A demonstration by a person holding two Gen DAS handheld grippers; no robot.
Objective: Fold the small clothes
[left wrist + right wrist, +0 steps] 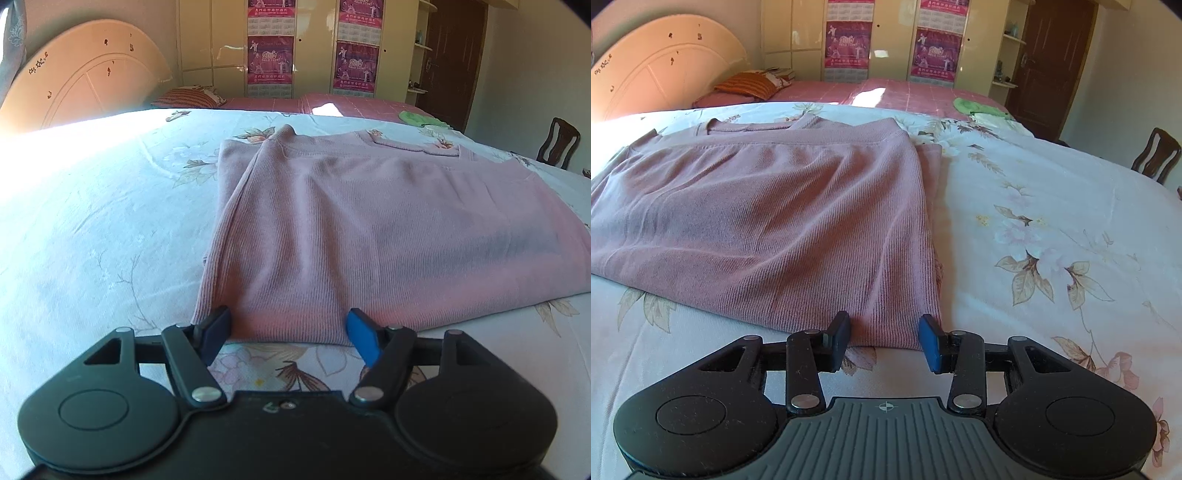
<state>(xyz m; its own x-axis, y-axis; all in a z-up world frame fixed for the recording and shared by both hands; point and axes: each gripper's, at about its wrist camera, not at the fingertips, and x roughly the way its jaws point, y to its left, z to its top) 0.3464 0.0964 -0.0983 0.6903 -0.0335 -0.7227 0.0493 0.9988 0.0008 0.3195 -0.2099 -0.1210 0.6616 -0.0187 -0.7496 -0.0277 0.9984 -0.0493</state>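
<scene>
Pink ribbed top (362, 229) lies partly folded on floral bedsheet (92, 221), sleeves tucked in. Left tool (290, 334) & right tool (884, 341), both w/ fingers spread apart, sit at garment's near hem corners, nothing gripped

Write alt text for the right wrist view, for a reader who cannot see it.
The open right claw sits at the near right corner of a partly folded pink ribbed garment, its fingers either side of the hem. The garment lies on a floral bedsheet, with a headboard and wardrobe behind.
</scene>
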